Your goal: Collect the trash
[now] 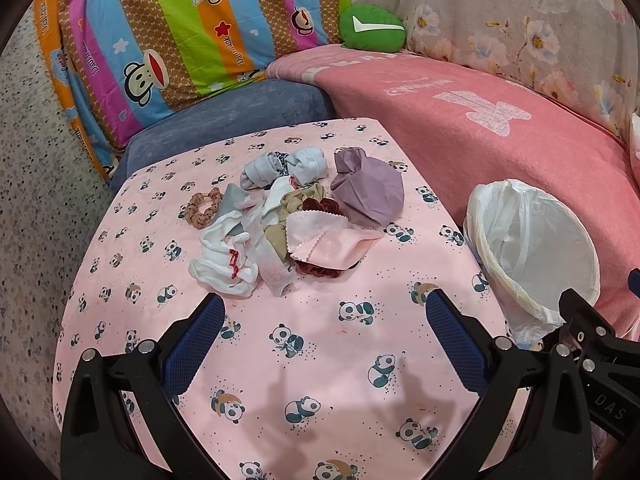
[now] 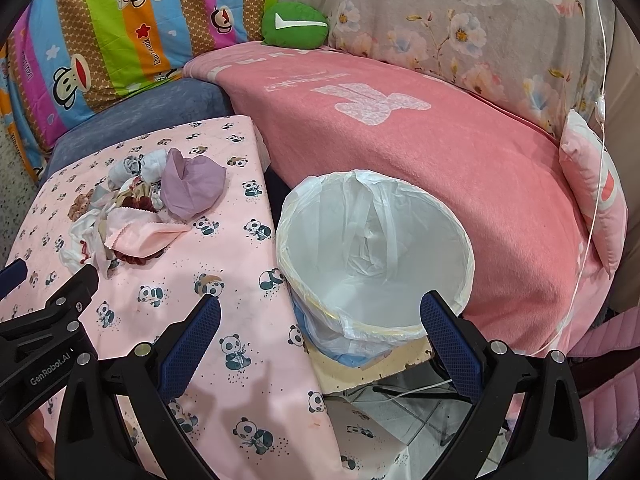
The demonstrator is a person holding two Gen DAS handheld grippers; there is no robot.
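Note:
A heap of cloth scraps (image 1: 280, 224) lies on the pink panda tablecloth (image 1: 320, 360): white socks, a pink pinked-edge swatch (image 1: 324, 240), a mauve crumpled piece (image 1: 368, 188), scrunchies. It also shows in the right wrist view (image 2: 144, 204). A bin lined with a white bag (image 2: 376, 256) stands right of the table, also seen in the left wrist view (image 1: 532, 248). My left gripper (image 1: 324, 312) is open and empty, above the cloth short of the heap. My right gripper (image 2: 320, 312) is open and empty, over the bin's near rim.
A pink blanket (image 2: 440, 152) covers the sofa behind the bin. A striped monkey-print quilt (image 1: 160, 40), a green cushion (image 1: 372, 26) and floral bedding (image 2: 460, 28) lie at the back. A blue seat cushion (image 1: 224, 112) borders the table. Tiled floor and cables (image 2: 400, 392) show below the bin.

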